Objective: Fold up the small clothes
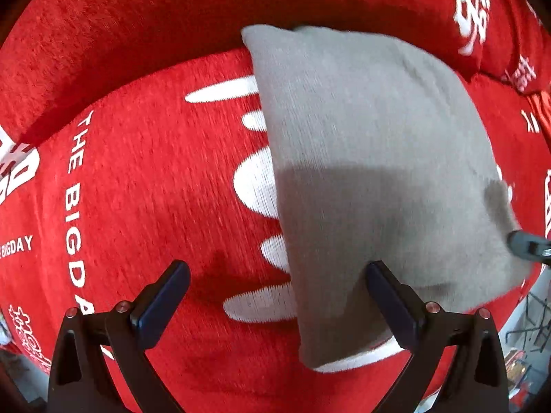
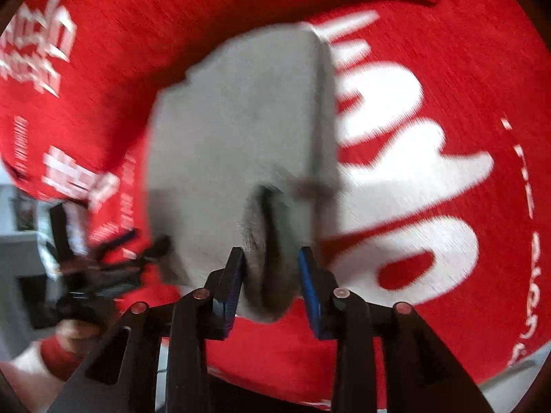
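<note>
A folded grey knit garment point(image 1: 372, 179) lies on a red cloth-covered seat point(image 1: 148, 186). My left gripper point(image 1: 275, 296) is open and empty just above the seat, with its right finger point(image 1: 389, 296) over the garment's near left edge. In the right wrist view the same grey garment point(image 2: 237, 130) shows blurred. My right gripper point(image 2: 272, 275) has a bunched fold of the garment's near edge between its fingers, which stand partly apart. The left gripper point(image 2: 103, 261) shows at the left of that view, and the right gripper's tip point(image 1: 527, 244) shows at the left wrist view's right edge.
The red cover carries white lettering point(image 1: 74, 206) and large white shapes point(image 2: 406, 158). A raised red backrest point(image 1: 137, 34) runs behind the garment. Beyond the seat's edge, grey floor and clutter point(image 2: 20, 241) show at the left.
</note>
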The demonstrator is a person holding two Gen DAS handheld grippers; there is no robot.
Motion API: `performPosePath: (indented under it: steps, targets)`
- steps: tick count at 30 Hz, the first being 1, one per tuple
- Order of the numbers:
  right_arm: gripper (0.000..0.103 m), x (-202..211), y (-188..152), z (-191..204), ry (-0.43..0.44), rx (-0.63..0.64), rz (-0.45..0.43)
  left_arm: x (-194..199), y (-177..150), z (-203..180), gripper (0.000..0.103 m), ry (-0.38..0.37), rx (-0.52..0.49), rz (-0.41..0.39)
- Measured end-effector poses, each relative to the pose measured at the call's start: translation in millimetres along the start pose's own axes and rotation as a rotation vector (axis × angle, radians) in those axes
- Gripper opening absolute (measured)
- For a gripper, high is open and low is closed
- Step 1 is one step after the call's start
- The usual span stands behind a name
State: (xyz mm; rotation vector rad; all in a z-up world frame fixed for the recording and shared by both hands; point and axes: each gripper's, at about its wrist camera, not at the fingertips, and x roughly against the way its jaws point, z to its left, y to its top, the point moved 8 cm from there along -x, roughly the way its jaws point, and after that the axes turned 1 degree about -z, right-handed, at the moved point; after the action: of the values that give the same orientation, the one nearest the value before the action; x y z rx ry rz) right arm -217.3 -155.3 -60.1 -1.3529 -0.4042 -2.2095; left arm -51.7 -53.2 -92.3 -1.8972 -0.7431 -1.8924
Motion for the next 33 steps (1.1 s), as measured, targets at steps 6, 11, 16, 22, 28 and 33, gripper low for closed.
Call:
performPosePath:
  steps: [6,11,16,22,28,33]
  targets:
    - [0.033,-14,-17,-27,-0.02,-0.074,0.0,-7,-11,-1,0.103,-0.026,-0.006,0.01]
    - [0.044,-4,-18,-22,-0.105,-0.092,-0.025,-7,-15,5,0.103,-0.046,0.01,0.012]
    - [0.049,6,-25,-29,-0.113,-0.16,-0.046,3,-19,14,0.103,-0.039,-0.013,0.009]
    - [0.051,26,-33,-35,-0.089,-0.216,-0.078,7,-24,23,0.103,-0.042,-0.014,0.012]
    - [0.06,41,-24,-32,-0.061,-0.242,-0.139,6,-28,23,0.103,-0.046,-0.018,0.018]
    - [0.063,42,-15,-27,-0.01,-0.273,-0.16,8,-24,23,0.103,-0.044,-0.021,0.027]
